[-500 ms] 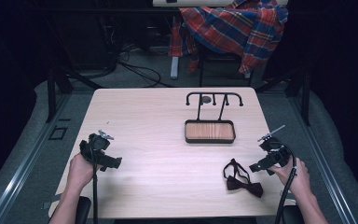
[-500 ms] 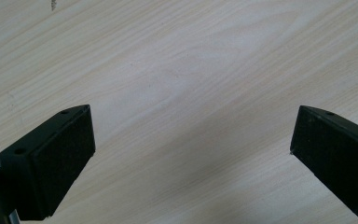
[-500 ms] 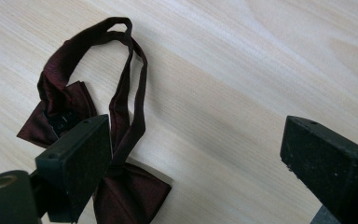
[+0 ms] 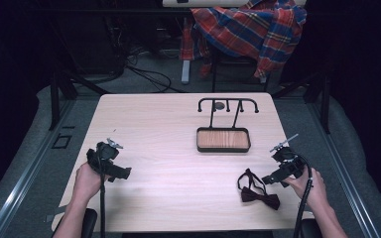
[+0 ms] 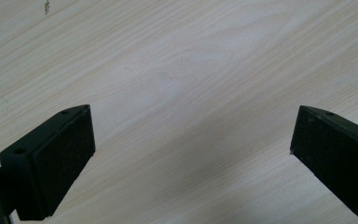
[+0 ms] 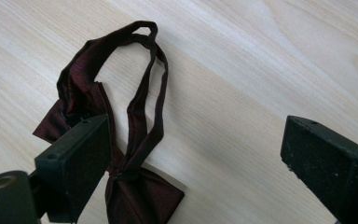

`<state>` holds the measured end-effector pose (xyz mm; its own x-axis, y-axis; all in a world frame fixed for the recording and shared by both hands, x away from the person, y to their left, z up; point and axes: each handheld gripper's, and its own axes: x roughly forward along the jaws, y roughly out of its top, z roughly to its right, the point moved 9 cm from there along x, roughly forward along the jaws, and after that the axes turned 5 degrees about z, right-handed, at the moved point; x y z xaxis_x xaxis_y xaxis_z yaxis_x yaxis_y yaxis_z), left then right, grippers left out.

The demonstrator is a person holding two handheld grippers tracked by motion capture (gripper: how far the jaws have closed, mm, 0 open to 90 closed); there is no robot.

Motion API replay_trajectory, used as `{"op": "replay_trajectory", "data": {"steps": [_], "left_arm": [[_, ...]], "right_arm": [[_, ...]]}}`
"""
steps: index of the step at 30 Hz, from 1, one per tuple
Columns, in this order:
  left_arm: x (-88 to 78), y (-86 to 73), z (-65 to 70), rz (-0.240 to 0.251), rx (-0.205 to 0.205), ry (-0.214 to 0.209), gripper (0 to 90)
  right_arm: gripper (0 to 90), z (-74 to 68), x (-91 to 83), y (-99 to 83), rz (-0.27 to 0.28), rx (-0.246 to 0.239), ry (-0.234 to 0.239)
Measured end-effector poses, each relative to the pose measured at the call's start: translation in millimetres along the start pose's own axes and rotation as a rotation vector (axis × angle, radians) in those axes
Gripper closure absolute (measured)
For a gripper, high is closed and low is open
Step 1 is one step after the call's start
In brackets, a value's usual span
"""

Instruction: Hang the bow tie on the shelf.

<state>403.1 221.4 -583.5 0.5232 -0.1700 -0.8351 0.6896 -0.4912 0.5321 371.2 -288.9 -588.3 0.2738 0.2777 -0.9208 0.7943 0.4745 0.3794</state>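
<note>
High view: the room around the work area is dark, with a grey floor (image 4: 144, 82) carrying black cables at the far side. A plaid cloth (image 4: 250, 27) in red, blue and white drapes in soft folds over a chair at the far right.

The surface (image 4: 168, 129) is a rectangular top of pale wood-grain laminate, smooth and matte, with rounded corners. In the left gripper view its grain runs in long diagonal bands.

A rack (image 4: 227, 106) of thin black metal tube stands toward the far right of the surface; its curved top bar ends in downturned hooks. Its base is a shallow rectangular tray (image 4: 223, 140) with a black rim and a brown wood-grain floor.

The left hand-held gripper (image 4: 110, 163) is black hard plastic, held above the near left of the surface. In the left gripper view its jaws stand wide apart over bare wood; the pads (image 5: 63, 163) are flat and finely textured.

The right hand-held gripper (image 4: 278, 173) sits at the near right, jaws wide, gripping nothing.

The bow tie (image 4: 259, 194) lies flat on the near right of the surface, just left of the right hand-held gripper. In the right gripper view it (image 6: 135, 186) is dark maroon fabric with a slight sheen, its thin strap forming an open loop.
</note>
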Motion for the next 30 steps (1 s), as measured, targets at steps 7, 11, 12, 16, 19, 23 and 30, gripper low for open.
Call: {"op": "replay_trajectory", "data": {"steps": [7, 11, 12, 16, 19, 23, 30], "left_arm": [[0.2, -1.0, -1.9, -0.005, 0.001, 0.004, 0.0], [0.1, -0.6, -1.4, -0.003, 0.004, 0.003, 0.0], [0.1, -0.8, -1.4, -0.003, 0.002, 0.003, 0.0], [0.1, -0.6, -1.2, -0.002, 0.002, 0.002, 0.0], [0.5, -0.4, -0.5, -0.004, 0.003, 0.000, 0.0], [0.3, -0.5, -0.4, -0.006, 0.005, 0.000, 0.0], [0.8, -0.3, 0.2, -0.008, 0.009, -0.002, 0.0]], "right_arm": [[7.2, -7.0, 7.8, 1.6, -0.029, -0.020, 0.012], [8.5, -10.5, 11.9, 4.2, -0.027, -0.039, 0.016], [9.8, -9.6, 12.7, 4.0, -0.034, -0.054, 0.002], [14.5, -18.1, 22.4, 5.7, -0.032, -0.047, 0.003], [19.3, -14.1, 20.5, 4.6, -0.148, -0.156, -0.017], [25.8, -22.2, 35.3, 9.8, -0.086, -0.104, -0.020], [38.4, -21.8, 43.5, 7.1, -0.149, -0.145, -0.037]]}}
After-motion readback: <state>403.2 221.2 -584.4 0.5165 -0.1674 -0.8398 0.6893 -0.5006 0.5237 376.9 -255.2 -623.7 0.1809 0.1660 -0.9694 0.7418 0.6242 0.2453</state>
